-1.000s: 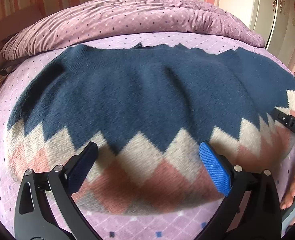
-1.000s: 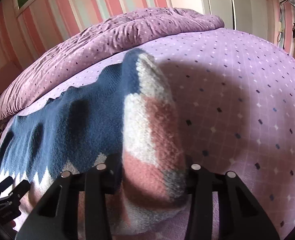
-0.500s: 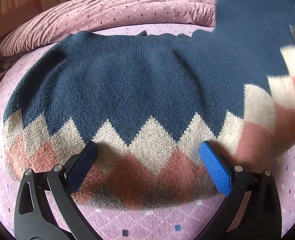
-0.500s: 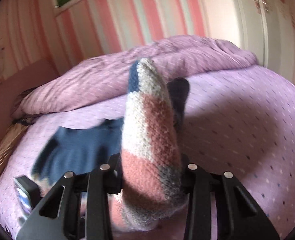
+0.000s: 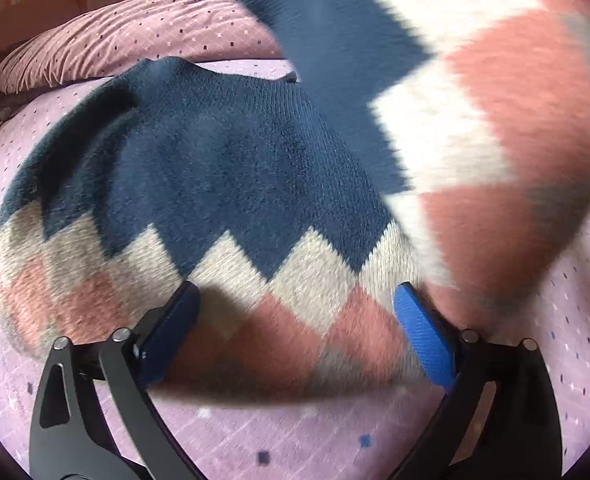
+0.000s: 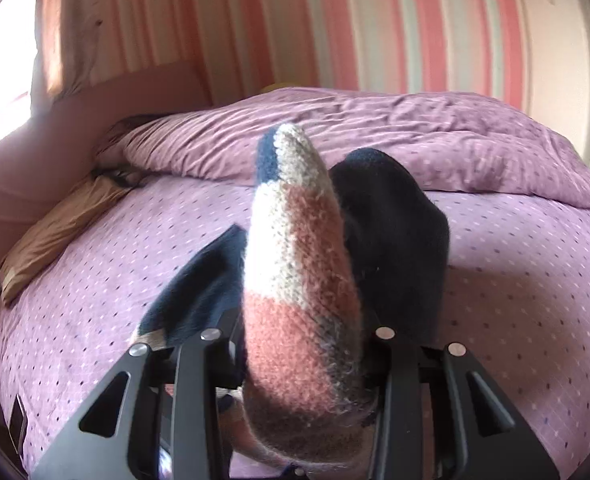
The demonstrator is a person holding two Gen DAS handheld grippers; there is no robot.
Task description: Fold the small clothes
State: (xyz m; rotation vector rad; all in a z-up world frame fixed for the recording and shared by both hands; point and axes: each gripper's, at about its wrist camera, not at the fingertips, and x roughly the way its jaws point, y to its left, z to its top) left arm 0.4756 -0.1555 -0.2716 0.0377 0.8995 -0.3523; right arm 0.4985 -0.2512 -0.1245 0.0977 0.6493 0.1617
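Observation:
A small knitted sweater [image 5: 199, 176], navy with cream, pink and grey diamonds along the hem, lies on the purple dotted bed sheet [image 5: 295, 432]. My left gripper [image 5: 295, 336] is open, its blue pads over the hem at the near edge. My right gripper [image 6: 299, 344] is shut on the sweater's right hem corner [image 6: 299, 280] and holds it lifted above the bed. That raised side [image 5: 495, 120] hangs blurred over the right half of the sweater in the left wrist view.
A rumpled purple duvet [image 6: 375, 140] lies along the far side of the bed. A tan cushion [image 6: 55, 232] sits at the left by the pink headboard. A striped pink wall stands behind.
My right gripper has lifted the sweater's right hem corner off the bed and carried it up and leftward over the garment. My left gripper has stayed open at the hem.

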